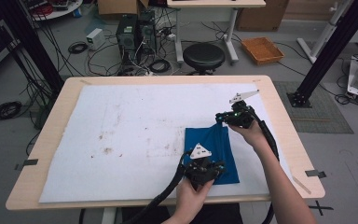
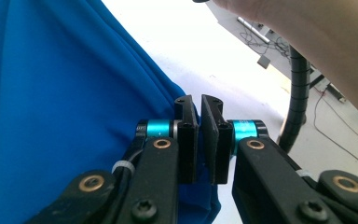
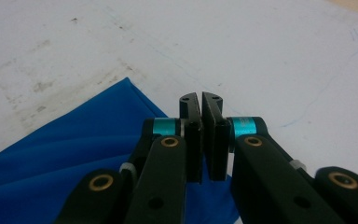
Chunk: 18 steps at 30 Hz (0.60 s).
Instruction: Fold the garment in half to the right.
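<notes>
Blue cloth [image 1: 213, 154] without readable writing, pinched by both closed grippers

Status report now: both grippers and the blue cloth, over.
Left gripper shut, pinching near right corner of the blue folded fabric cloth. Right gripper shut, at far right corner, cloth at jaws. Cloth lies on white table cover. Nothing in the way.

Blue cloth [image 2: 65, 107] cut off by left and bottom edges, partly hidden under black fingers [image 2: 186, 140]; whether pinched between them, impossible to tell.
</notes>
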Available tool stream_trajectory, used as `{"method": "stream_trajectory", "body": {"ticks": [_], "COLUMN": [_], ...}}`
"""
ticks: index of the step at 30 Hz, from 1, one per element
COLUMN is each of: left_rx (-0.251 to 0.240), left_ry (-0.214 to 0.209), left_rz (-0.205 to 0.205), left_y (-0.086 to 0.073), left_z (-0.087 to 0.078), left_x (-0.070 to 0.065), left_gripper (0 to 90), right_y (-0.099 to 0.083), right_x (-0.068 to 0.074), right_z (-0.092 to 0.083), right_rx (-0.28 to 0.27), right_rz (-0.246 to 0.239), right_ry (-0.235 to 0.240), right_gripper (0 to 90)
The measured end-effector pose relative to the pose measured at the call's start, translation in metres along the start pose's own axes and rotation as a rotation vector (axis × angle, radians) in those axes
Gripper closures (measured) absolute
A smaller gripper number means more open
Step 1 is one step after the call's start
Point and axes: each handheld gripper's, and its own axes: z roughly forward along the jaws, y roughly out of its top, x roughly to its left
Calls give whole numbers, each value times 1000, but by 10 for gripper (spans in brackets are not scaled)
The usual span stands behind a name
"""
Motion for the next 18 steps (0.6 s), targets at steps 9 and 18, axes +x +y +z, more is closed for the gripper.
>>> {"method": "stream_trajectory", "body": {"ticks": [9, 18], "left_rx": [-85, -207], "left_ry": [-91, -26], "left_rz": [47, 108], "left_y": [-1, 16], "left_z": [7, -50], "left_x": [-4, 15], "left_gripper": [641, 533], "right_y": [-7, -33], "right_x": [-4, 9], "right_z": [0, -37], "right_rx": [20, -81], "right_rz": [9, 127], "right_ry": [-88, -171], "right_gripper": [810, 674]}}
